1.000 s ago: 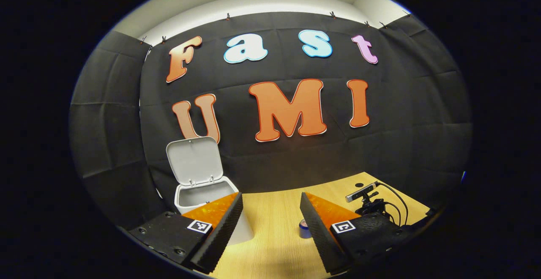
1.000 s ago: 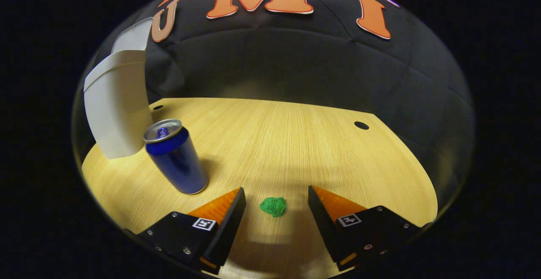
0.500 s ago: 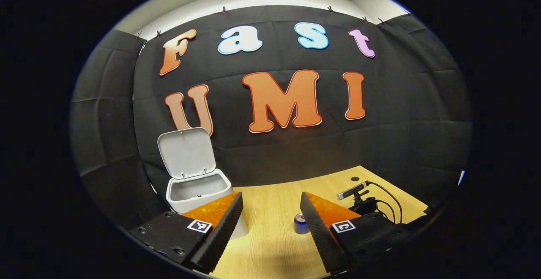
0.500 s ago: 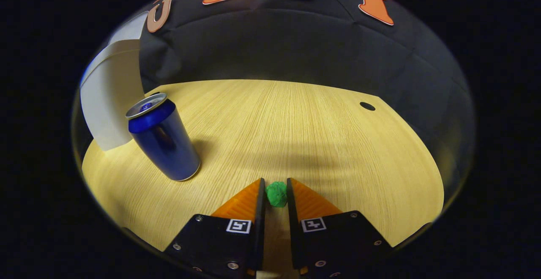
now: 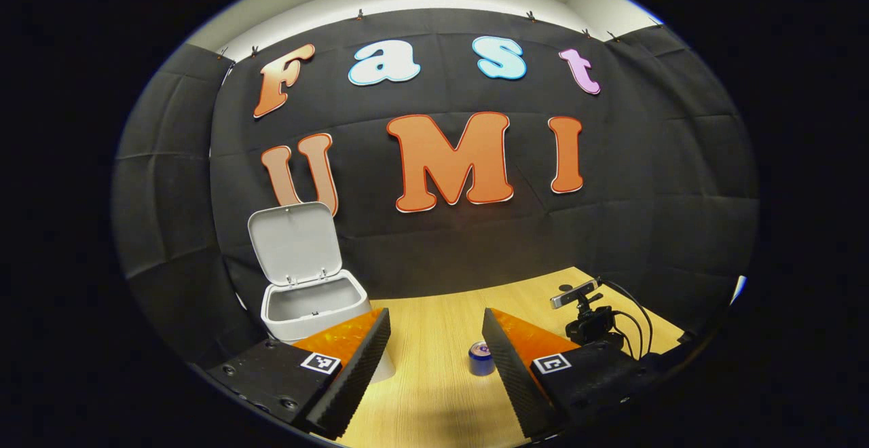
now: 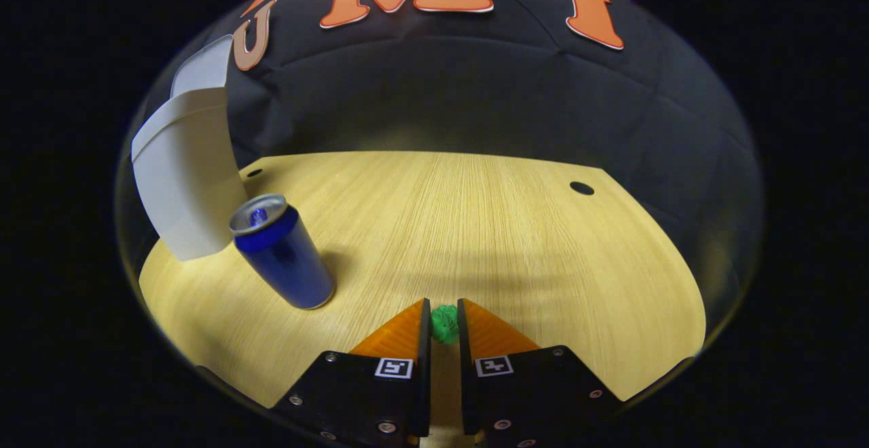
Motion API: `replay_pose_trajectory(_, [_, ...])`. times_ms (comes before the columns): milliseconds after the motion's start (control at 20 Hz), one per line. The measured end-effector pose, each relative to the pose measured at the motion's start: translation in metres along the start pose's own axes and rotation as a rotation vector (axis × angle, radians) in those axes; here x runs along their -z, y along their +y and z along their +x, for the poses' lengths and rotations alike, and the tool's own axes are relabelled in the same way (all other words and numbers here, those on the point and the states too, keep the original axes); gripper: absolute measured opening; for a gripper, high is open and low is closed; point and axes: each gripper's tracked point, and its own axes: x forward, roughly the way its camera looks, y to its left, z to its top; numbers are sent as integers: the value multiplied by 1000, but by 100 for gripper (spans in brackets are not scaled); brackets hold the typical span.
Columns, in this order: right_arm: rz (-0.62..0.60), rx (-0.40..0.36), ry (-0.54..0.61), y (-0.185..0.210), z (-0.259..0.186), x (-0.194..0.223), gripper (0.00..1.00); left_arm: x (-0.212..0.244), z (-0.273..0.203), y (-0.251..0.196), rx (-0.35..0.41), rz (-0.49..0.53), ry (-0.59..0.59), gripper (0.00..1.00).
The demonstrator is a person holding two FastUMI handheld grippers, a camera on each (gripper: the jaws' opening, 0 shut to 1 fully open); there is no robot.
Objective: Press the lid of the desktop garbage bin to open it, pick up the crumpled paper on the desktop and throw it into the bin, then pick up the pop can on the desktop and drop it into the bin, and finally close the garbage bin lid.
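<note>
Right, the right tongs [image 6: 444, 322] are clenched on the green paper ball [image 6: 445, 323] just above the counter [image 6: 475, 224]. Left tongs [image 5: 434, 353] hang released. Bin [image 5: 309, 305] lid up, can [image 6: 284, 259] waiting. Next: lift and carry the paper over the bin.

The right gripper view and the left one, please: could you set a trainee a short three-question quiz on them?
1. True or false: the bin lid stands open.
2. What is the right tool shut on? A) pop can B) crumpled paper C) nothing
3. Fill in: the pop can stands ____ on the desktop, beside the bin.

Key: 1 true. 2 B: both fingers press the green crumpled paper. 3 upright. The left tool is open, holding nothing.
</note>
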Motion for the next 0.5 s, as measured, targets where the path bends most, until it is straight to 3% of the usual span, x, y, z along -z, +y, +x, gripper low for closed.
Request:
replay_pose_trajectory(50, [-2, -2, -23, 0, -7, -12, 19, 0, 0, 1, 2, -7, -6, 87])
replay_pose_trajectory(500, [-34, -74, -228, 39, -75, -123, 19, -7, -5, 32, -35, -76, -72, 87])
